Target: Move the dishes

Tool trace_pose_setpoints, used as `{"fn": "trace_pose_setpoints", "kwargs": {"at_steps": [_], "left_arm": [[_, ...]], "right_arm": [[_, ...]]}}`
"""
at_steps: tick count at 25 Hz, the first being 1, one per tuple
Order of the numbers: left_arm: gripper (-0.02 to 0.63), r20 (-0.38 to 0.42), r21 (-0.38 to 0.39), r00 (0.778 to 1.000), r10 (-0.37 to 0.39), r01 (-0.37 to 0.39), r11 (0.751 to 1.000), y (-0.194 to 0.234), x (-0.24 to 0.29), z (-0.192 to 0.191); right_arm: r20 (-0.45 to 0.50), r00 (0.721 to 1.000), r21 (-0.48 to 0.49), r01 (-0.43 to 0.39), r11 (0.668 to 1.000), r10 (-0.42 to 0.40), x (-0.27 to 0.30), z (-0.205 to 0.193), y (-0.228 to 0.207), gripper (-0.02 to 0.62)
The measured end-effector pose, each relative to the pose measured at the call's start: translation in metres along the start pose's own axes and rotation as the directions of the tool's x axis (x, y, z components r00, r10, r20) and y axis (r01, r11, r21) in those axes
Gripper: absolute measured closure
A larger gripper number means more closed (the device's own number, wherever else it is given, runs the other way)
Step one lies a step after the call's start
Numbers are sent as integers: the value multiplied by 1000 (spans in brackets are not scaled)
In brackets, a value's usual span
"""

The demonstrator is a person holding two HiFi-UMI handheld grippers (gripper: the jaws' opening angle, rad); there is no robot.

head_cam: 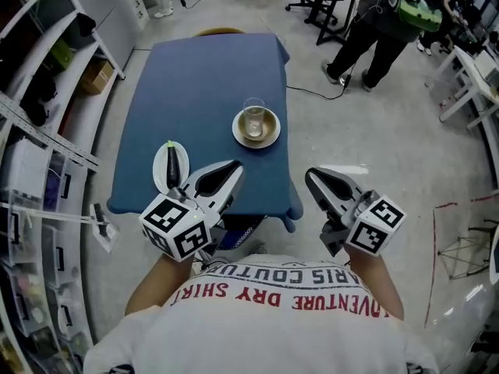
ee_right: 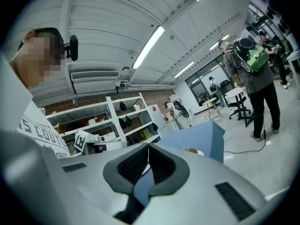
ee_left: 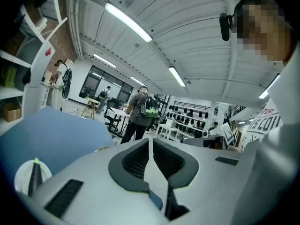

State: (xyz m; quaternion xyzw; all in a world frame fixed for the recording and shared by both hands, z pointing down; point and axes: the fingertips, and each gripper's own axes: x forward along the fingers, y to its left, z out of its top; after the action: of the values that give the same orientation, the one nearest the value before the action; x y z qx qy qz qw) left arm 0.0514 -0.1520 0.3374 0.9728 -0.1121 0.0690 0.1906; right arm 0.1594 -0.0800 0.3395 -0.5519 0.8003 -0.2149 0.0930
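Observation:
On the blue table (head_cam: 203,84) a clear glass (head_cam: 253,116) stands on a beige saucer (head_cam: 269,135) right of centre. A small white oval plate (head_cam: 160,168) near the front left edge holds a dark aubergine-like item (head_cam: 171,167). My left gripper (head_cam: 234,167) is shut and empty, held over the table's front edge just right of the white plate. My right gripper (head_cam: 310,174) is shut and empty, in the air off the table's front right corner. In the left gripper view the left gripper (ee_left: 151,141) is raised, with the white plate (ee_left: 21,175) low at left. Beyond the right gripper (ee_right: 148,146) the saucer (ee_right: 192,151) peeks out.
White shelving (head_cam: 39,115) runs along the left side close to the table. A wooden chair back (head_cam: 218,31) stands at the table's far end. People (head_cam: 374,29) stand by desks at the back right. A white table (head_cam: 475,76) is at the far right.

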Motion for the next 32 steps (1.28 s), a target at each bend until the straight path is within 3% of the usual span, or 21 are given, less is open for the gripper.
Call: {"fn": "trace_pose_setpoints", "kwargs": {"at_steps": [13, 19, 23, 32], "left_arm": [[571, -22, -52, 1000, 7, -8, 999, 24, 10, -13], [571, -31, -74, 999, 19, -21, 997, 29, 15, -12], [571, -39, -93, 998, 44, -47, 995, 38, 22, -11], [571, -44, -116, 992, 118, -123, 986, 62, 34, -1]], "right_arm": [[5, 999, -67, 37, 997, -37, 19, 8, -25, 569], [-26, 1000, -116, -1, 993, -2, 39, 15, -35, 565], [-61, 998, -130, -32, 991, 24, 57, 16, -50, 475], [-154, 983, -141, -118, 983, 96, 109, 13, -81, 345]]}}
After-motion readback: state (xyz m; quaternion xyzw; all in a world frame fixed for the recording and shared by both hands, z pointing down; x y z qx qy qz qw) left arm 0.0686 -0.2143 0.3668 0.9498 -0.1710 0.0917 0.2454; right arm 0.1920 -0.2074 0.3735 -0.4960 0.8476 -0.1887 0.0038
